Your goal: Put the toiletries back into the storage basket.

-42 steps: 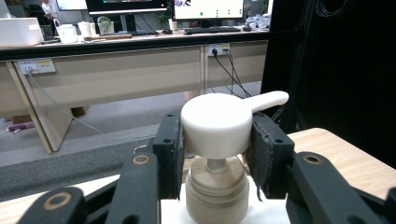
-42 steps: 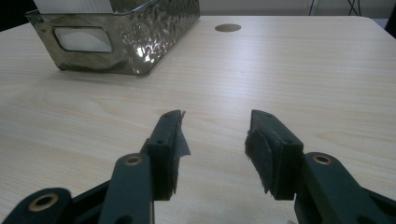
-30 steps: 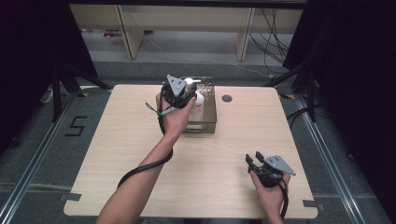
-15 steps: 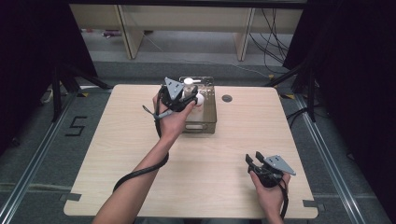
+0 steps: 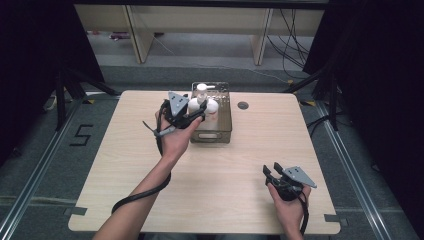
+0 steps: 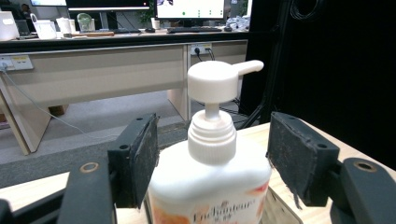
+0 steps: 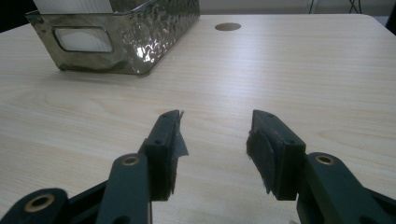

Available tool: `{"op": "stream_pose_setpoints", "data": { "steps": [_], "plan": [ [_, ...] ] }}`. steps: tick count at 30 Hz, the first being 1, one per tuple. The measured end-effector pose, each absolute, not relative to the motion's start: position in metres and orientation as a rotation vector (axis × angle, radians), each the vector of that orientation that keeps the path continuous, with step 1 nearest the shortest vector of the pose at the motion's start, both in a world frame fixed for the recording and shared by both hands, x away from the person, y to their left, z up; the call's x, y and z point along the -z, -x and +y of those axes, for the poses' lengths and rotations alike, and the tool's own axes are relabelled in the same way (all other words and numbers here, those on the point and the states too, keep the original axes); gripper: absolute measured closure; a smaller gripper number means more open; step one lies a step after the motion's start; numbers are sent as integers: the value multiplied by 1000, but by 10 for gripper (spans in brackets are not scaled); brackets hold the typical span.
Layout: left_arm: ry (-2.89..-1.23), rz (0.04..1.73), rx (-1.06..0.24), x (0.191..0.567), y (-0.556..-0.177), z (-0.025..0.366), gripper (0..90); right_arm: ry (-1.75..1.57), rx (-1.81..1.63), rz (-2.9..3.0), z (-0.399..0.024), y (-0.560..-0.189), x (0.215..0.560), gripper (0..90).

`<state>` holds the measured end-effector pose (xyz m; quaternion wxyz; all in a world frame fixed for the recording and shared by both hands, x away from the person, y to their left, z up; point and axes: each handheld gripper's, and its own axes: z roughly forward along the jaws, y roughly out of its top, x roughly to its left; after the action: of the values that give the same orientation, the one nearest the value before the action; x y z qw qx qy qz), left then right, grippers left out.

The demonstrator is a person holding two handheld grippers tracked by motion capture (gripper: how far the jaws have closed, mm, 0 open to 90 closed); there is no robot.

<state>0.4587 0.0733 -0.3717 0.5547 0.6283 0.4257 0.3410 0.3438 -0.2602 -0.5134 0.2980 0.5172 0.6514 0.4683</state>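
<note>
A white pump bottle [image 5: 202,101] with a peach-coloured label stands upright in a clear dimpled basket [image 5: 220,134] at the table's far middle. My left gripper [image 5: 196,114] is at the basket's left side and its jaws have just been opening. In the left gripper view the bottle [image 6: 210,182] stands between the two pads [image 6: 142,158], which flank its shoulders without squeezing it. My right gripper [image 5: 270,170] rests low over the table's near right part, open. The right gripper view shows bare wood between the fingers of my right gripper [image 7: 215,137].
A small round hole [image 5: 243,105] in the tabletop lies right of the basket. The basket [image 7: 140,42] is far ahead and left in the right gripper view. A cable trails from the left gripper along the forearm. Dark curtains and floor rails surround the table.
The left gripper's jaws have spread apart off the bottle, and the left hand has drawn back to the left and toward the near side. The bottle stays upright in the basket. The right gripper has kept still.
</note>
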Motion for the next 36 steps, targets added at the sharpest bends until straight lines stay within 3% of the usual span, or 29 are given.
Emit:
{"op": "stream_pose_setpoints", "data": {
  "steps": [20,36],
  "plan": [
    [-1519,948,-786,398,-412,114,331,-1369,-1241,1720,-260,-344,514,535],
    [-1549,959,-780,457,-379,155,334,-1386,-1207,1737,-260,-343,512,535]
  ]
}}
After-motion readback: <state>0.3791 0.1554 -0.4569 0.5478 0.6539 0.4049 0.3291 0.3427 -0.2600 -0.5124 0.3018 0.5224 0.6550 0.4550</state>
